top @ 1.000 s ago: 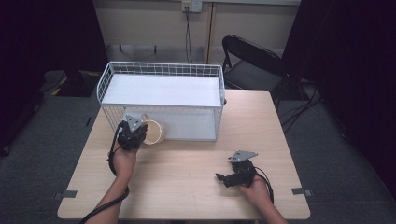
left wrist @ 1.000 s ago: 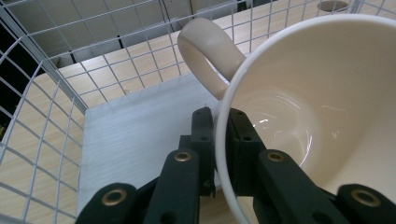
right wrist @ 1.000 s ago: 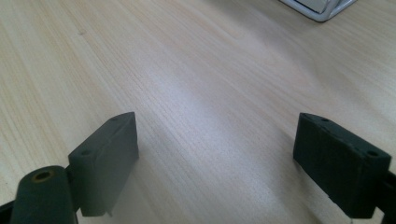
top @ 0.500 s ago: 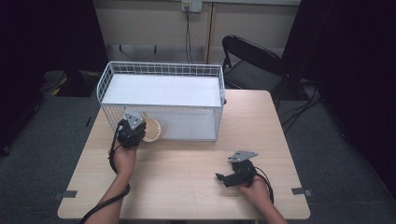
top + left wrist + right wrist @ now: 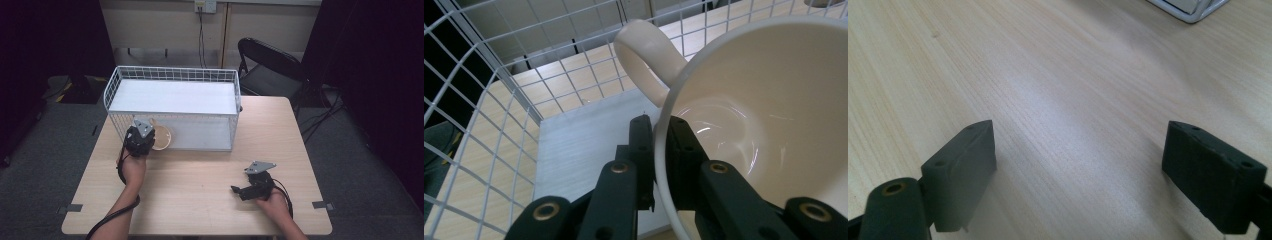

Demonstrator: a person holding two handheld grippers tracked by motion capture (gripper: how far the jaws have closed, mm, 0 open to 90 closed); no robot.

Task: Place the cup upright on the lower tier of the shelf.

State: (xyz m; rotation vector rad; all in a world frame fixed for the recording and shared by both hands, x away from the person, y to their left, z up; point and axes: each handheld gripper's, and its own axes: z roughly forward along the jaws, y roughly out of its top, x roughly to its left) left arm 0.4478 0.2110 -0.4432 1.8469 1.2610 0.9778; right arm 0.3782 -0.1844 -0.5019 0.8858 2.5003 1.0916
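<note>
One cream cup pinched by left hand-held gripper against wire basket; right hand-held gripper spread

the high view sits above the person's side and looks forward and down, taking in the whole worktop, the wire basket at the far half and a chair behind. the left gripper view rides super close behind its own jaws, aimed up through the basket mesh with a cream cup right against the lens; both show in the high view too. the right gripper view hugs the bare worktop low, facing along the wood.
</note>
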